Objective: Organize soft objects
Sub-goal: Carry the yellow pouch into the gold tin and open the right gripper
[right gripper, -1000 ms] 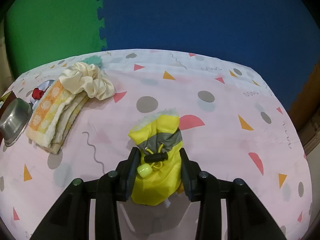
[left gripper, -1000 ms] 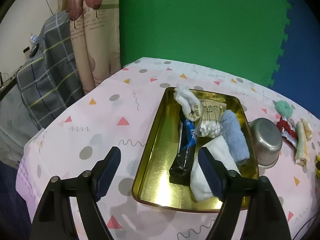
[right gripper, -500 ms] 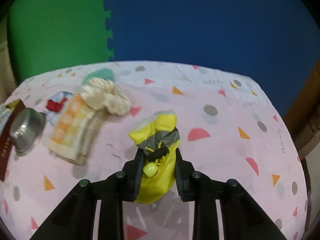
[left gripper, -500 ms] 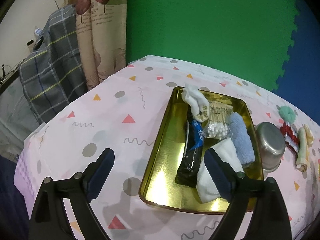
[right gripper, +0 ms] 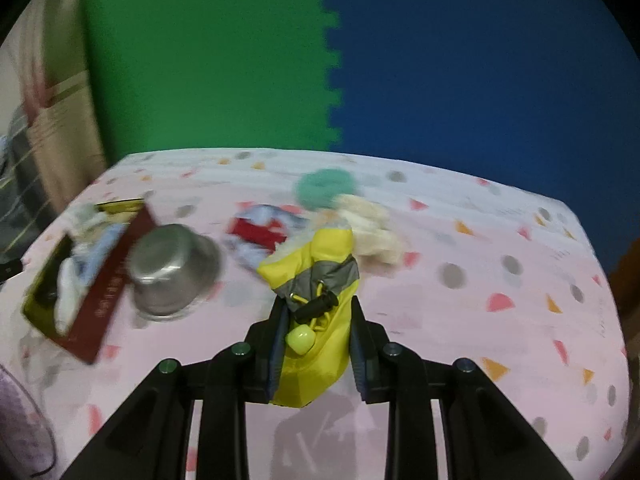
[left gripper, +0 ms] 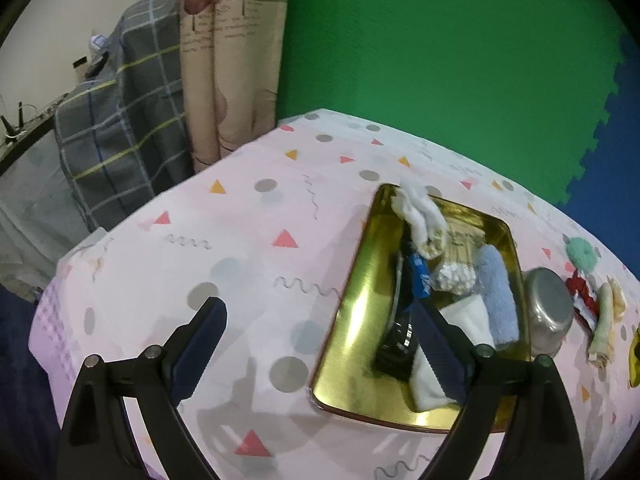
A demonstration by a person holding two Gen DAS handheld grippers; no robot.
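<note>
My right gripper (right gripper: 316, 320) is shut on a yellow drawstring pouch (right gripper: 316, 304) with a grey band and holds it above the pink tablecloth. A gold tray (left gripper: 360, 320) holds a white cloth (left gripper: 420, 212), a blue rolled towel (left gripper: 498, 300), cotton swabs (left gripper: 452, 278), a folded white cloth (left gripper: 466, 320) and a dark packet (left gripper: 400, 344). The tray also shows in the right wrist view (right gripper: 44, 292), at the left. My left gripper (left gripper: 316, 340) is open and empty above the table, left of the tray's near end.
A steel bowl (right gripper: 172, 268) lies upside down right of the tray. Beyond it lie a red-and-white cloth (right gripper: 256, 232), a teal scrunchie (right gripper: 326, 188) and a cream scrunchie (right gripper: 372, 228). Green and blue foam wall behind. A curtain and a plaid blanket (left gripper: 120, 128) stand left.
My right gripper has lifted the yellow pouch off the table and swung left toward the bowl and tray. My left gripper has drawn back from the tray, still open.
</note>
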